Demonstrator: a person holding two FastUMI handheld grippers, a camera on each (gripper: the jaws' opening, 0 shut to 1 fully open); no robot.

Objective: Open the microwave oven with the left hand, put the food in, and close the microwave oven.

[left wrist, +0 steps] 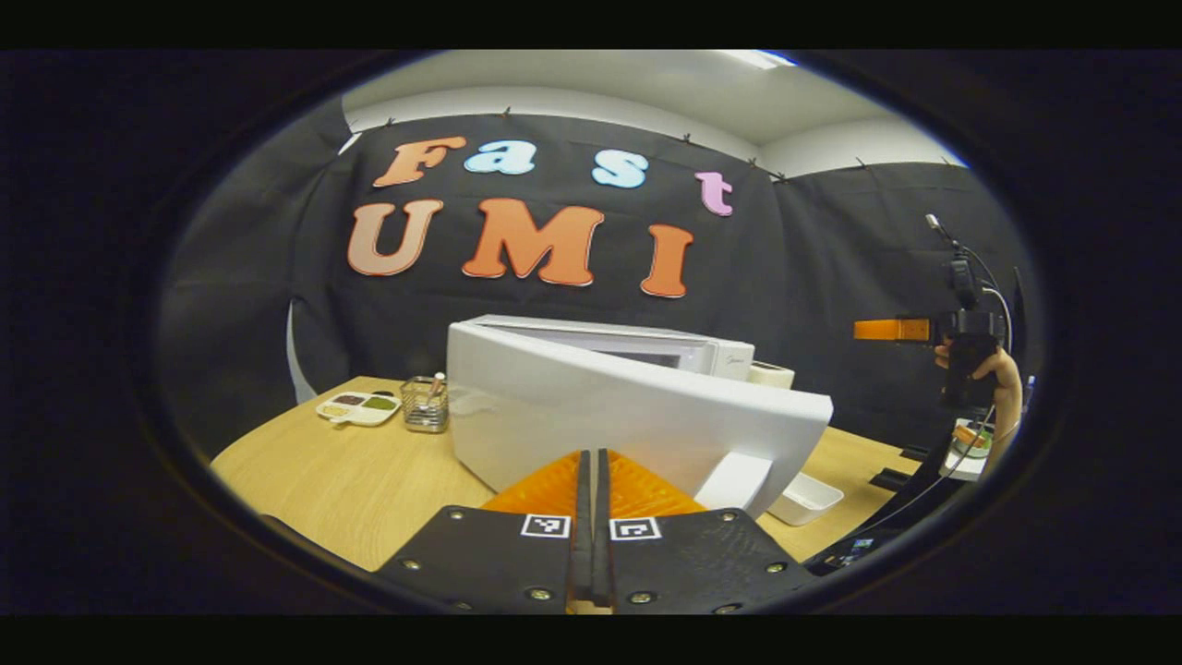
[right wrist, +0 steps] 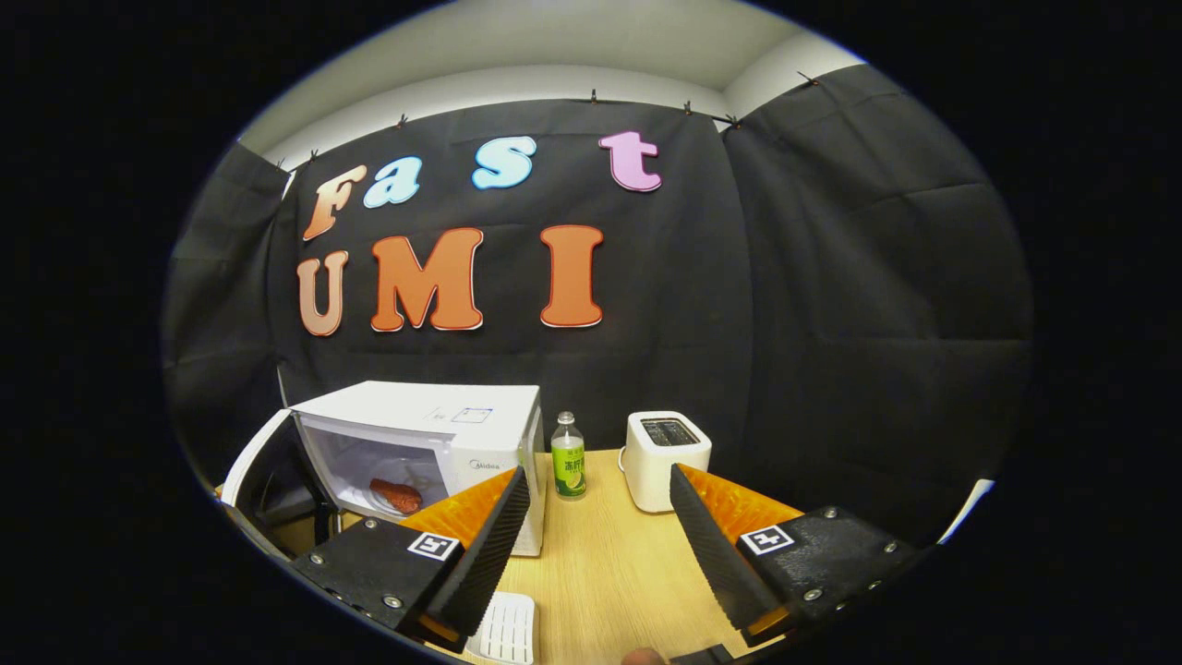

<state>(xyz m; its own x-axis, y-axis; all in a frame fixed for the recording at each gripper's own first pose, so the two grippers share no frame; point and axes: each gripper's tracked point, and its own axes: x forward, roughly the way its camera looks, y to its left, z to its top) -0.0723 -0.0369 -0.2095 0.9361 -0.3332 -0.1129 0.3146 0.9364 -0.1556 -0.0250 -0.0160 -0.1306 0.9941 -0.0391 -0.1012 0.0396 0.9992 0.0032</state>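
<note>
- Left gripper [left wrist: 592, 480]: fingers together, nothing between them; tips just at the outer face of the door [left wrist: 637, 416].
- Door: swung out from the microwave [right wrist: 434, 434], part open, long axis across the left gripper's line.
- Food [right wrist: 397, 496]: on the plate inside the cavity.
- Right gripper [right wrist: 596, 545]: fingers apart, empty, well off to the microwave's right, near the toaster [right wrist: 663, 457].
- Judgement: only closing left; left gripper is nearer, so push fwd on the door.

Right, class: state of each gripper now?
Left gripper: shut, gripping nothing, close behind the microwave door.
Right gripper: open, empty.
</note>
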